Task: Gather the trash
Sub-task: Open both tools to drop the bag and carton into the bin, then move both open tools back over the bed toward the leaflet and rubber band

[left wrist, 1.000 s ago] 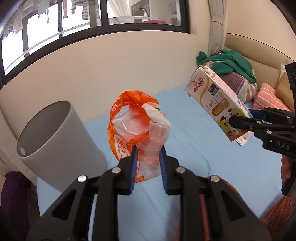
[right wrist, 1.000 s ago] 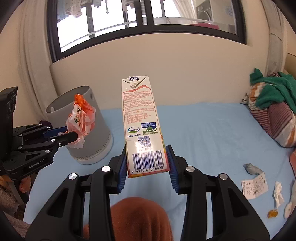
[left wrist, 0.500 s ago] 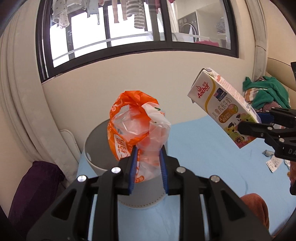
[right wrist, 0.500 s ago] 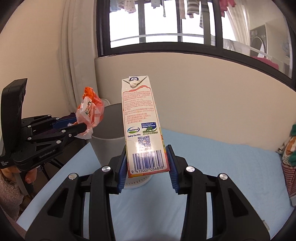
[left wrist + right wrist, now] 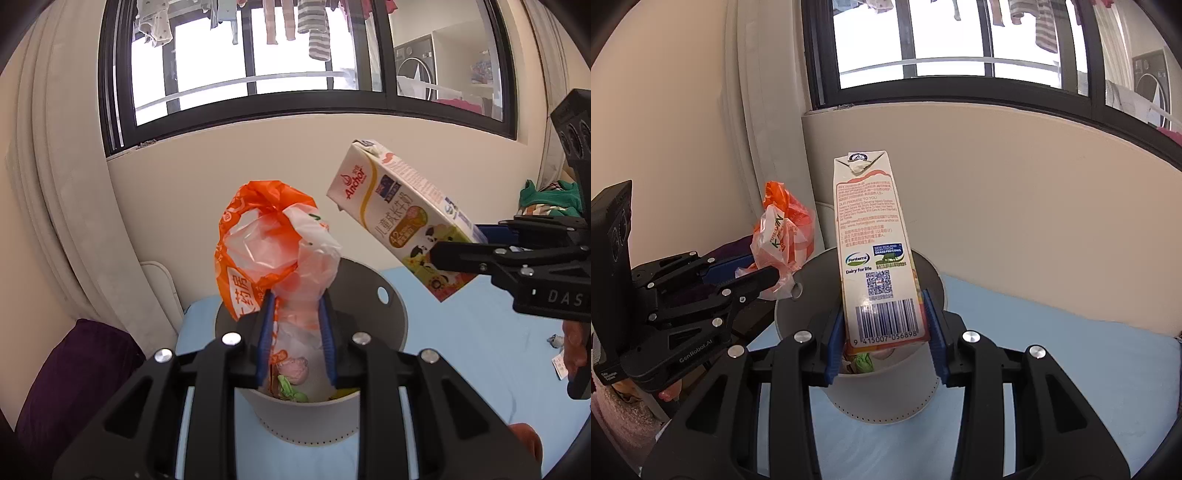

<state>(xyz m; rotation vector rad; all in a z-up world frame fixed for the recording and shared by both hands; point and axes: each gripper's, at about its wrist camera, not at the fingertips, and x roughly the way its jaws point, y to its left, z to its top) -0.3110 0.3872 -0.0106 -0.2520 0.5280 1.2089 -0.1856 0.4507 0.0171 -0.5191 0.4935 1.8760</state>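
Note:
My left gripper (image 5: 296, 325) is shut on a crumpled orange and clear plastic bag (image 5: 273, 247), held over the open mouth of a grey round bin (image 5: 314, 417). My right gripper (image 5: 885, 328) is shut on the bottom end of a white milk carton (image 5: 875, 254), which stands up over the same bin (image 5: 886, 395). In the left wrist view the carton (image 5: 399, 218) hangs tilted at the right, above the bin's far rim, clamped by the right gripper (image 5: 454, 251). In the right wrist view the bag (image 5: 783, 236) and left gripper (image 5: 764, 277) sit over the bin's left rim. Some trash lies inside the bin.
The bin stands on a light blue bed sheet (image 5: 461, 332) near a cream wall under a black-framed window (image 5: 295, 74). A purple cushion (image 5: 74, 376) is at the left. Clothes (image 5: 546, 199) pile at the far right; paper scraps (image 5: 557, 365) lie on the sheet.
Both grippers swung left across the bed and rose, carrying the bag and the carton from beside the bin to over its mouth. Grips are unchanged.

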